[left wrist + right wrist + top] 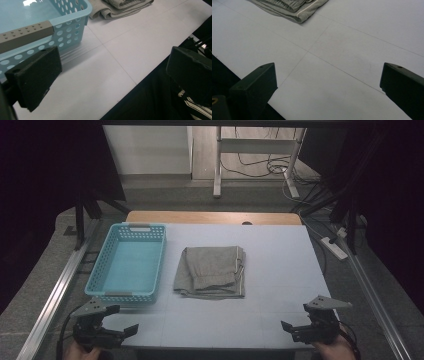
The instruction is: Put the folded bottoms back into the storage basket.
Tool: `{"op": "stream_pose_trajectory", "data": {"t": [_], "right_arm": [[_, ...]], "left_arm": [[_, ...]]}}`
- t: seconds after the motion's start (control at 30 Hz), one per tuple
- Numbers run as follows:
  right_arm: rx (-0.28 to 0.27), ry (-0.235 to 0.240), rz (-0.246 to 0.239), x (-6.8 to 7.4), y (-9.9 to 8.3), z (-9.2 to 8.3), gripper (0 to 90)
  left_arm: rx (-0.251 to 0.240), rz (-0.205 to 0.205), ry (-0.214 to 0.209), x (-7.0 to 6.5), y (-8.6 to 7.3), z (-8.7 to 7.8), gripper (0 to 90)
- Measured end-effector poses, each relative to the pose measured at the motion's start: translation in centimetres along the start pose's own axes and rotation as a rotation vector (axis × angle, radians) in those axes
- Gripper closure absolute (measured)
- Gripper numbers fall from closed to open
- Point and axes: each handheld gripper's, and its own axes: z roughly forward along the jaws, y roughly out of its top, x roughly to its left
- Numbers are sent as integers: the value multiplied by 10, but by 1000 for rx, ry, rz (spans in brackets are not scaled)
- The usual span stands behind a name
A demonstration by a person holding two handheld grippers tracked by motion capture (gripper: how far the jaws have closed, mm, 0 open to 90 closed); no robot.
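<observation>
A folded grey garment lies on the table, well ahead of and between the left hand-held gripper and right hand-held gripper, both held with jaws spread and empty. It is judged soft, light and floppy, and is best pinched at a thick folded edge.

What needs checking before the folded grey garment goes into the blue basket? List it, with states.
1. Left tool open, holding nothing: ok.
2. Right tool open, holding nothing: ok.
3. Grey garment folded, flat on the table: ok.
4. Blue basket has nothing in it: ok.
5. Garment and basket apart, not touching: ok.
6. Garment small enough to fit the basket: cannot tell.
</observation>
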Motion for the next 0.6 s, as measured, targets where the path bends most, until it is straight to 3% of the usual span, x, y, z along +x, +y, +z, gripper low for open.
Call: {"op": "stream_pose_trajectory", "data": {"t": [0.6], "right_arm": [[-1,-3,6,0,0,0,13]], "left_arm": [[-10,44,-23,-5,7,4,0]]}}
